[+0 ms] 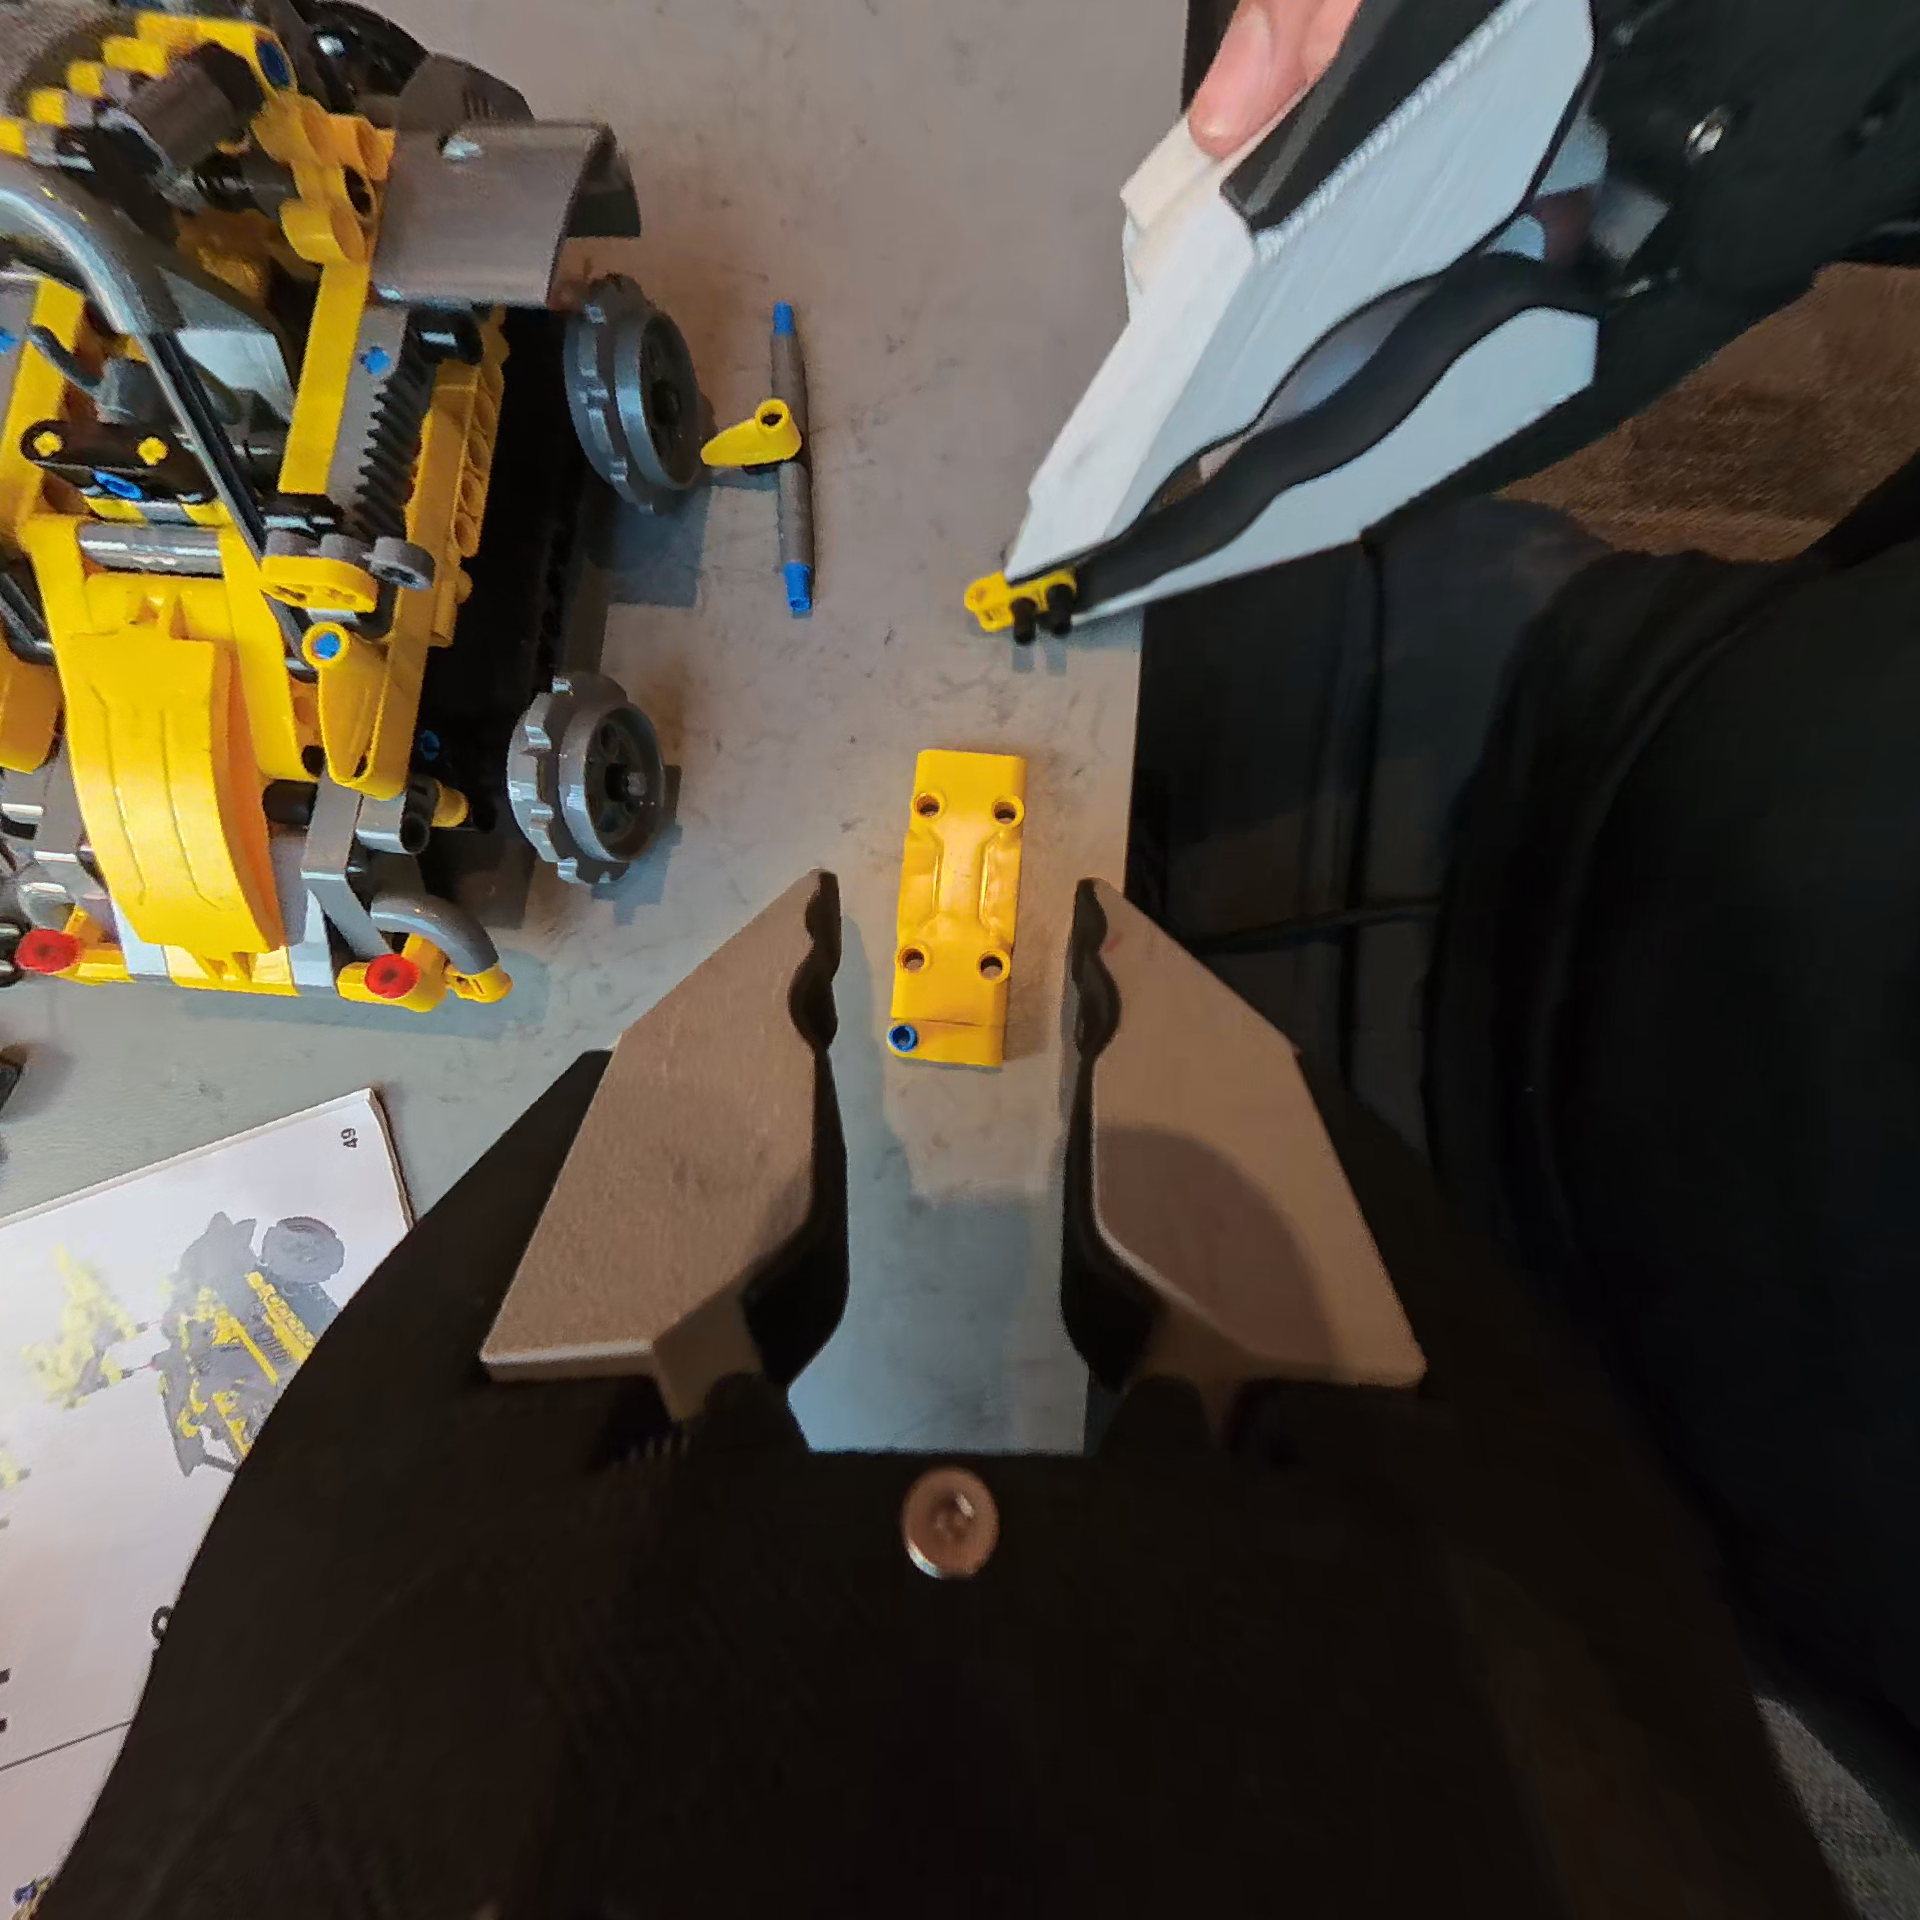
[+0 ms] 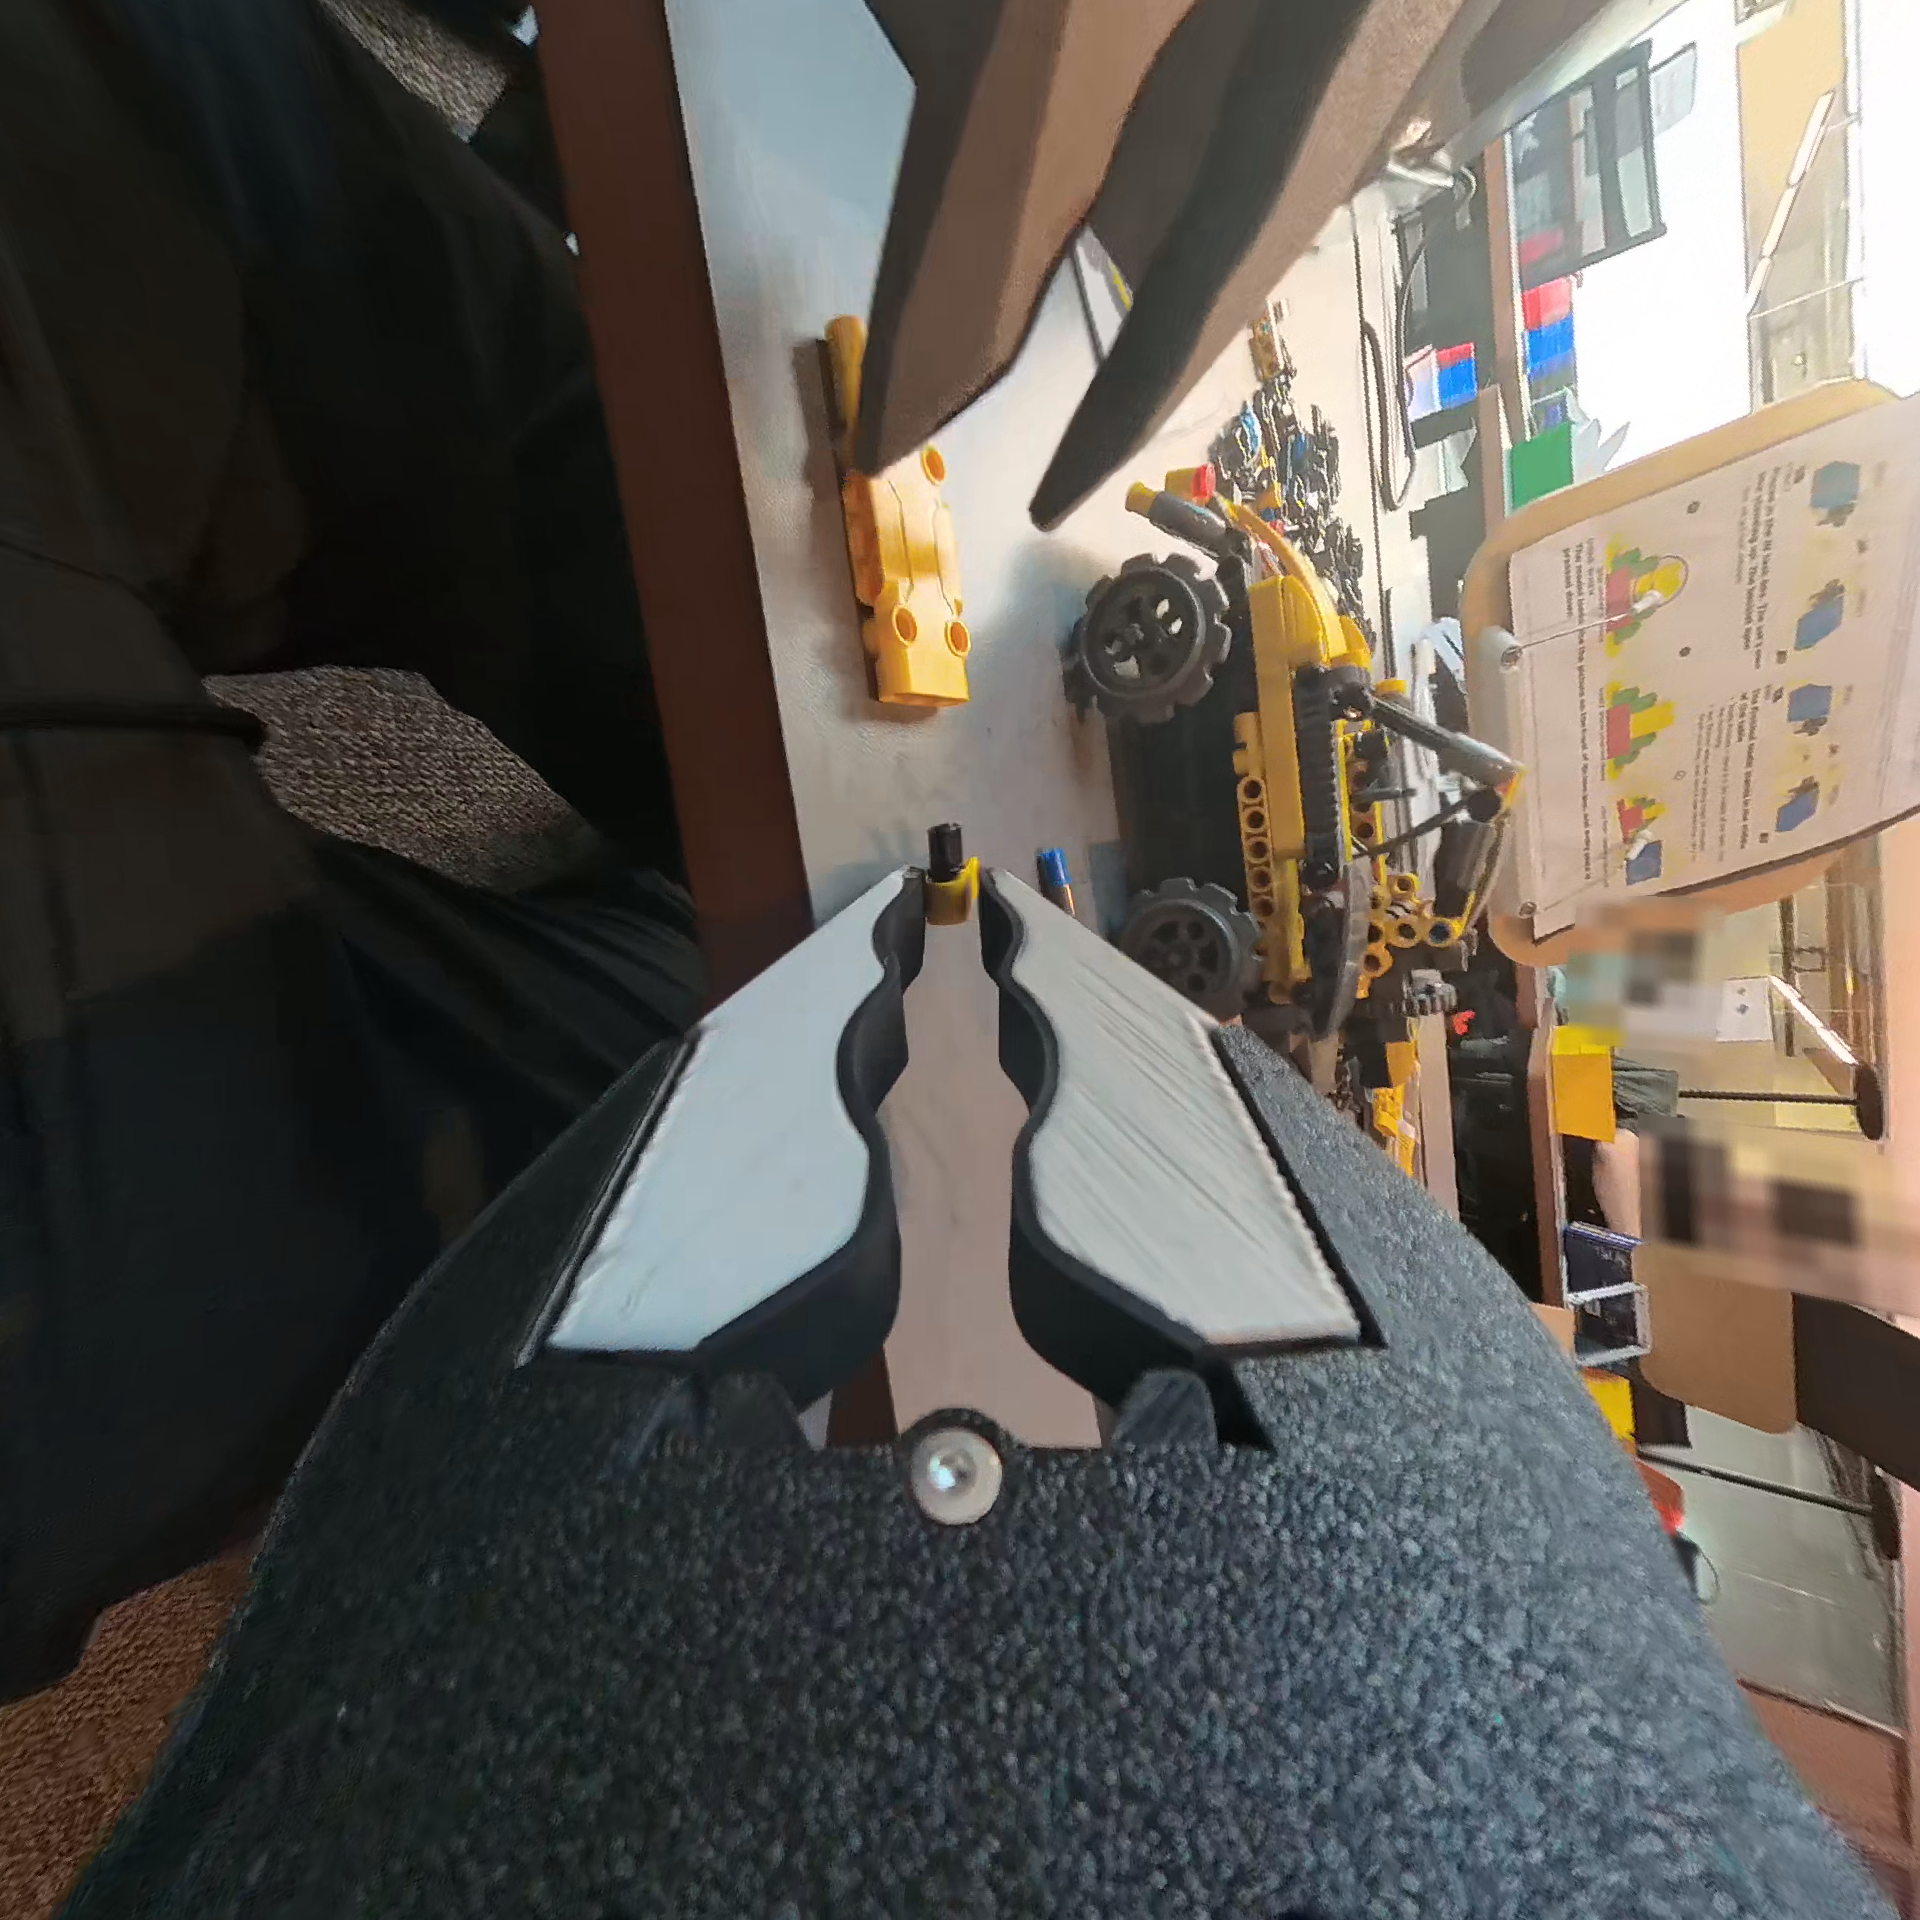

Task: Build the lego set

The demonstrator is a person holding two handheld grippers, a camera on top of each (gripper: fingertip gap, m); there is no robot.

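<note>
My left gripper [image 1: 954, 920] is open just above the grey table [image 1: 935, 260]. A flat yellow panel with several holes [image 1: 961, 904] lies on the table between its grey fingertips, untouched. My right gripper [image 2: 951, 883] is shut on a small yellow connector with black pins [image 2: 951, 878] and holds it near the table edge. That connector also shows in the left wrist view [image 1: 1013, 603], at the tips of the white fingers [image 1: 1195, 395]. In the right wrist view the left gripper [image 2: 956, 483] hovers over the yellow panel [image 2: 909, 592].
A large yellow and grey brick vehicle with toothed wheels [image 1: 260, 571] stands left of the panel. A grey axle with blue ends and a yellow tab [image 1: 788, 447] lies beside it. An instruction booklet [image 1: 156, 1403] lies at the near left. The table edge [image 1: 1132, 779] runs just right of the panel. The gap from one gripper's tips to the other's is roughly 7 centimeters.
</note>
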